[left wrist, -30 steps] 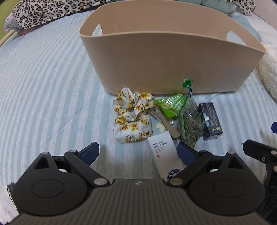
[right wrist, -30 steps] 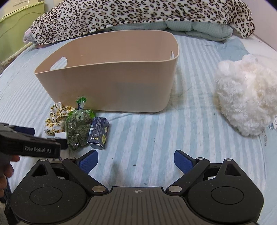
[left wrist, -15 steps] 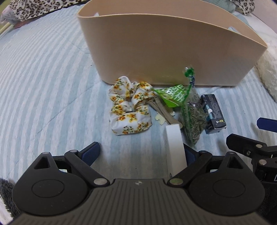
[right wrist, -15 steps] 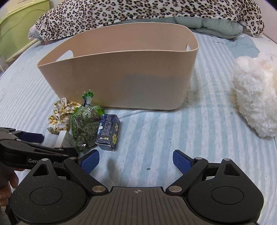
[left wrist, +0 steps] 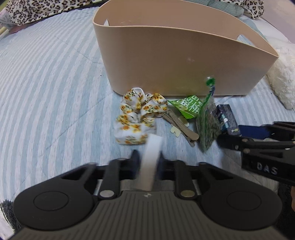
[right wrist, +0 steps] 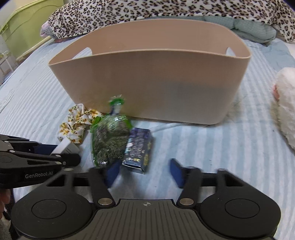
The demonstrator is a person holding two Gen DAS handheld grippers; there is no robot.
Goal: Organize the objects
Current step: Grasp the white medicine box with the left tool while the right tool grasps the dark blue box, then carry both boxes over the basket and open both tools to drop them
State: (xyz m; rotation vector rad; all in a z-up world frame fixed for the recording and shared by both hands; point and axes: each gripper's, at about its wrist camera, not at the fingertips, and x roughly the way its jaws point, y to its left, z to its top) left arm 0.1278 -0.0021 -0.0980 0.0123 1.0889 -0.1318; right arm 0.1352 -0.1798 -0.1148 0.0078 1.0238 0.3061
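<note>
My left gripper (left wrist: 147, 162) is shut on a white hotel-supplies box (left wrist: 152, 157), held edge-on just above the bed. Ahead lie a floral scrunchie (left wrist: 138, 116), a tan hair clip (left wrist: 181, 127), a green packet (left wrist: 189, 107), a bag of dried herbs (left wrist: 207, 125) and a dark blue carton (left wrist: 227, 118), all in front of a beige basket (left wrist: 175, 61). My right gripper (right wrist: 143, 171) is open, its fingers either side of the near end of the blue carton (right wrist: 138, 149). The herb bag (right wrist: 109, 140) lies left of it.
The basket (right wrist: 151, 81) stands on a striped blue bedcover (left wrist: 46, 92). A white fluffy toy (right wrist: 284, 110) lies to the right. A leopard-print blanket (right wrist: 166, 13) and a green cabinet (right wrist: 24, 24) are at the back. The left gripper's body (right wrist: 31, 162) shows at the right wrist view's left edge.
My left gripper has closed on the white box, which turned edge-on and rose off the bed. My right gripper moved forward and left, up to the blue carton.
</note>
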